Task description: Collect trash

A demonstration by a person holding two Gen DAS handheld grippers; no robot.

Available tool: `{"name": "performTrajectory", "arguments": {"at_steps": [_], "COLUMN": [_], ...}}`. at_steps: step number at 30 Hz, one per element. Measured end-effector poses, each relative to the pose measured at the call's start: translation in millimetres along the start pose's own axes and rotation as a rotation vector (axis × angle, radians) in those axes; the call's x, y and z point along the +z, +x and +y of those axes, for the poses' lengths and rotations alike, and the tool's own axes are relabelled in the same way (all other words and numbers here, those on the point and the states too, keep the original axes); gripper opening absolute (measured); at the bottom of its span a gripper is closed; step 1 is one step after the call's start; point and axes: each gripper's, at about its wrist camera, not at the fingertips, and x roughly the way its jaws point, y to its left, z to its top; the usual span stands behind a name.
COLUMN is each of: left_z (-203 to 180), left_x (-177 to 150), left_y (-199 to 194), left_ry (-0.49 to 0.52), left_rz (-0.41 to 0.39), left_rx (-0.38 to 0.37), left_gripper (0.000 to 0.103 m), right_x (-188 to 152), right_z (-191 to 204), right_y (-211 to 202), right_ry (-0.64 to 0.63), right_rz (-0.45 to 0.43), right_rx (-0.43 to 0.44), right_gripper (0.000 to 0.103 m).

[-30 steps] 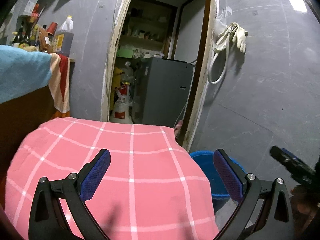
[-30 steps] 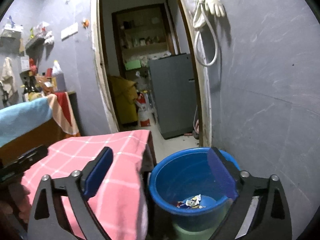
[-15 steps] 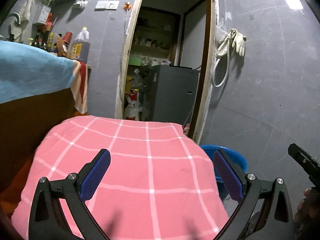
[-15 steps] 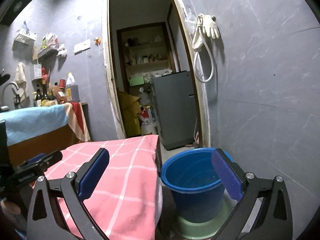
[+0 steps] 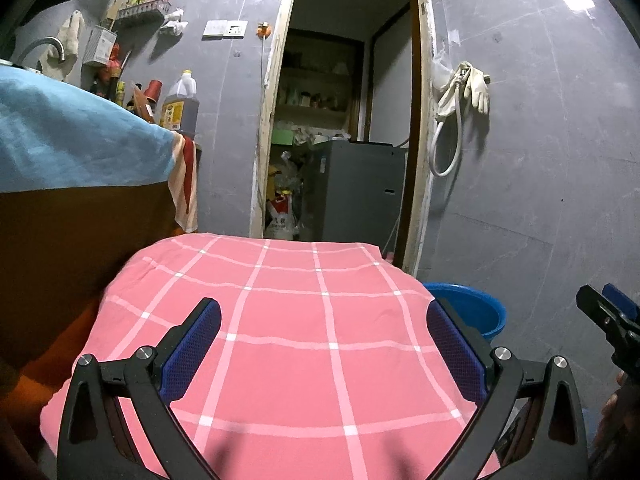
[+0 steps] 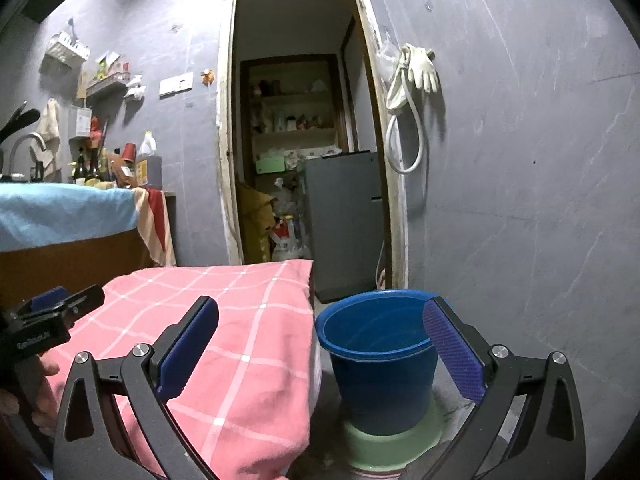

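Blue bucket (image 6: pixel 380 354) between wide-spread, empty right gripper (image 6: pixel 320 344) fingers; left gripper (image 5: pixel 324 344) likewise agape above pink cloth (image 5: pixel 288 320).

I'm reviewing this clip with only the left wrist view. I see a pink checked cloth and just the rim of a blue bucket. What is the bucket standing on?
Observer: The blue bucket stands on a pale green base.
Operator: Is the right gripper holding anything?
Observer: No, the right gripper is open and empty.
Operator: Can you see trash inside the bucket?
Observer: No; only the upper inner wall shows.
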Motion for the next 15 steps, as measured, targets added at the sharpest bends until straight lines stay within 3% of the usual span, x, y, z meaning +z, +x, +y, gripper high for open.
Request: {"name": "performTrajectory", "arguments": {"at_steps": [15], "left_z": [7.4], "left_x": [-12.5], "left_y": [-3.1], "left_ry": [-0.003], "left_rz": [0.002], "left_rx": [0.01], "left_gripper": [0.101], "right_x": [-16.0], "right_z": [3.3], "right_y": [1.7], "right_ry": [0.0], "right_rz": [0.03], "right_rx": [-0.006], "right_gripper": [0.103]}}
